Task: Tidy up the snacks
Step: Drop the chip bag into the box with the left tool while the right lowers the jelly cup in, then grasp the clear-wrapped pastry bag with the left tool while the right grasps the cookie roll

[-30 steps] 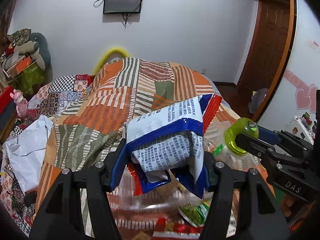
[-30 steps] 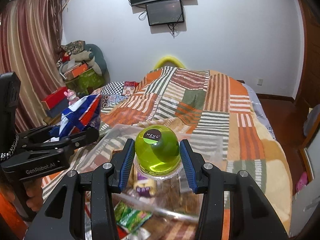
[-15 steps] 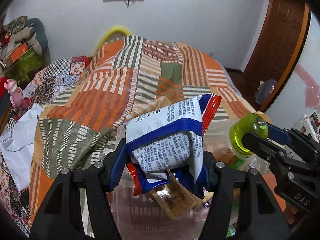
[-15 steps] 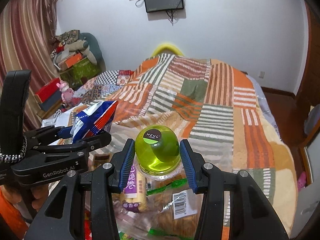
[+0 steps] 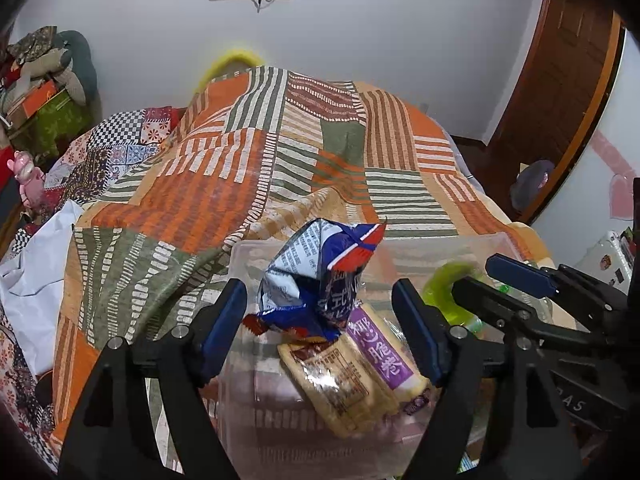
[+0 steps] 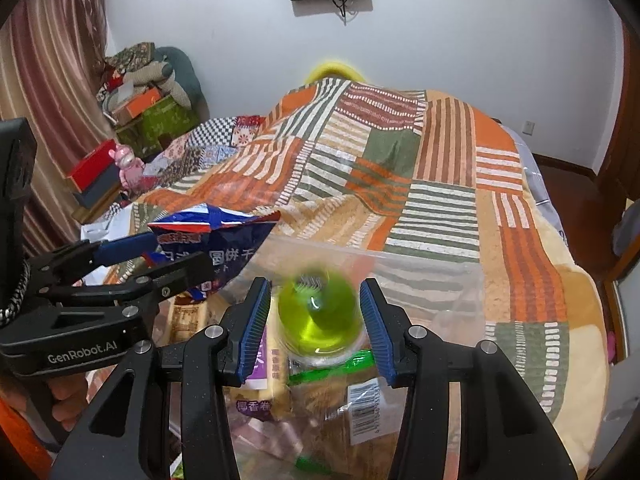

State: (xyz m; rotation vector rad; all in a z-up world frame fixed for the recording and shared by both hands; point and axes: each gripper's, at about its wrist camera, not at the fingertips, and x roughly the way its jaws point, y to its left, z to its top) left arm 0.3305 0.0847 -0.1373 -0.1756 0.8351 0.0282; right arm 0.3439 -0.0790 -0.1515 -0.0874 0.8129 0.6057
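A clear plastic bin (image 5: 436, 248) (image 6: 400, 268) stands on the bed and holds several snack packs. My left gripper (image 5: 320, 320) is open over it; a blue, white and red snack bag (image 5: 320, 280) (image 6: 224, 240) hangs loose between the jaws, touching neither pad, above a purple-labelled pack (image 5: 380, 348). My right gripper (image 6: 316, 320) is open too; a green-capped clear jar (image 6: 318, 316) (image 5: 444, 284) is blurred between its jaws, clear of both pads, above the bin's contents.
A patchwork quilt (image 5: 280, 152) (image 6: 400, 152) covers the bed. Boxes and soft items (image 6: 152, 92) are piled at the left by a curtain. A wooden door (image 5: 560, 80) is at the right. A white sheet (image 5: 36, 288) lies at the bed's left edge.
Both grippers have opened over the bin. The snack bag has come free of the left jaws and the green-capped jar has come free of the right jaws; both are dropping.
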